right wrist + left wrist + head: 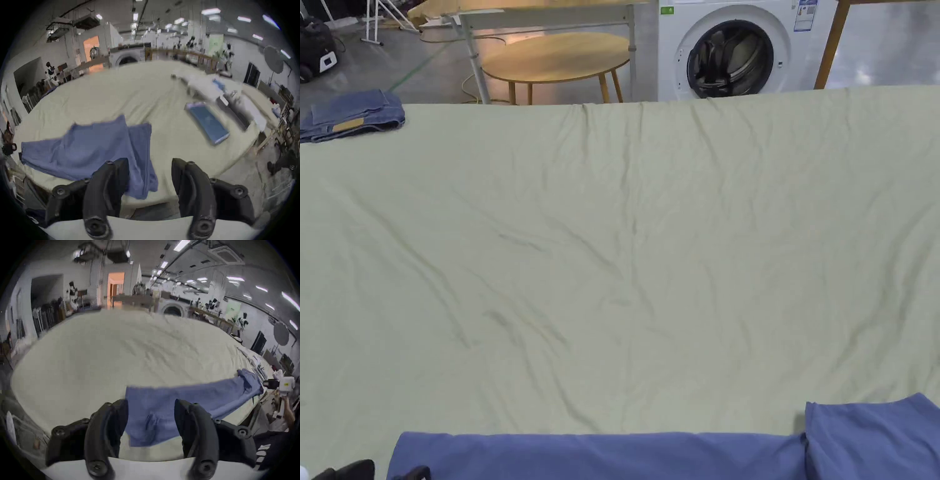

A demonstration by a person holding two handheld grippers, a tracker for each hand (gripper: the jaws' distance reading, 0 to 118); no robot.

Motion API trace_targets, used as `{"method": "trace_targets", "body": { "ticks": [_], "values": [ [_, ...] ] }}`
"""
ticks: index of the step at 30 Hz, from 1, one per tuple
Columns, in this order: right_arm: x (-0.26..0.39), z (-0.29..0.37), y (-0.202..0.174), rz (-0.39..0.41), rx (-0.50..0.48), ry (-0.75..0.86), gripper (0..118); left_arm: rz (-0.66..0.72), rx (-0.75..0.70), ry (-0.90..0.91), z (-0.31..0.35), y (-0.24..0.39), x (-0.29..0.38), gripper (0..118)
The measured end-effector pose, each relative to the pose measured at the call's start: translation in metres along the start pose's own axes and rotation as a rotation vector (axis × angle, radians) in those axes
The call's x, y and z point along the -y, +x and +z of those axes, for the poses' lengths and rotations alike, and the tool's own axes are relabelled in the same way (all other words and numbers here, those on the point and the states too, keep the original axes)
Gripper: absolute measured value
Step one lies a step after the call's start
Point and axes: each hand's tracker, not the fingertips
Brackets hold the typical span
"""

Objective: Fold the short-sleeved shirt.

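The blue short-sleeved shirt [612, 456] lies stretched sideways along the near edge of the table, one part [875, 437] overlapping at its right end. At the bottom left corner of the head view, my left gripper [378, 473] just shows beside the shirt's left end. In the left gripper view the left gripper [151, 404] is open, with the shirt [162, 404] lying between and beyond its jaws, not pinched. My right gripper [150, 162] is open over the shirt's draped right end [97, 149]. A hand holds the right gripper [274, 384] far off past the shirt.
A pale green sheet [625, 250] covers the wide table. Folded jeans [353, 115] lie at its far left corner. A flat blue rectangular item [207, 123] lies on the sheet right of the shirt. A washing machine [731, 50] and a round wooden table [556, 59] stand behind.
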Motion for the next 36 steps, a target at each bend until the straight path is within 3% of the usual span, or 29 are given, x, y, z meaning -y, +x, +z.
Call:
{"method": "trace_targets", "body": {
  "ticks": [2,6,7,9,10,12,13,20,23,24,26,28,31,36],
  "values": [
    [-0.017,0.023,-0.005,0.025,-0.031,0.137,58,-0.057,-0.016,0.092,0.028,0.030,-0.028,59],
    [-0.065,0.043,-0.042,0.030,-0.196,0.276,56,-0.125,-0.002,0.293,0.062,0.068,-0.067,59],
    [-0.076,0.044,-0.054,0.039,-0.229,0.302,52,-0.126,0.011,0.357,0.067,0.077,-0.074,59],
    [-0.090,0.042,-0.074,0.059,-0.297,0.344,29,-0.124,0.040,0.433,0.073,0.092,-0.087,54],
    [-0.096,0.040,-0.085,0.061,-0.310,0.363,19,-0.120,0.040,0.459,0.074,0.098,-0.092,46],
    [-0.102,0.036,-0.101,0.061,-0.341,0.380,4,-0.125,0.043,0.464,0.071,0.108,-0.100,6],
    [-0.095,0.024,-0.097,0.060,-0.347,0.373,4,-0.119,0.059,0.464,0.068,0.111,-0.104,1],
    [-0.089,0.006,-0.121,0.107,-0.379,0.325,0,-0.083,0.103,0.361,0.043,0.096,-0.093,0],
    [-0.083,0.009,-0.121,0.129,-0.381,0.311,0,0.137,0.283,0.304,0.038,0.049,-0.088,0],
    [-0.080,0.010,-0.118,0.137,-0.378,0.308,0,0.228,0.333,0.254,0.033,0.026,-0.084,16],
    [-0.074,0.010,-0.113,0.141,-0.376,0.296,0,0.323,0.312,0.133,0.019,-0.007,-0.071,77],
    [-0.068,0.006,-0.107,0.129,-0.369,0.259,0,0.382,0.296,0.127,0.006,-0.042,-0.044,77],
    [-0.057,0.001,-0.098,0.099,-0.358,0.212,0,0.489,0.325,-0.023,-0.027,-0.078,-0.005,77],
    [-0.049,-0.004,-0.087,0.079,-0.343,0.167,0,0.547,0.282,-0.155,-0.080,-0.091,0.038,77]
  ]
}}
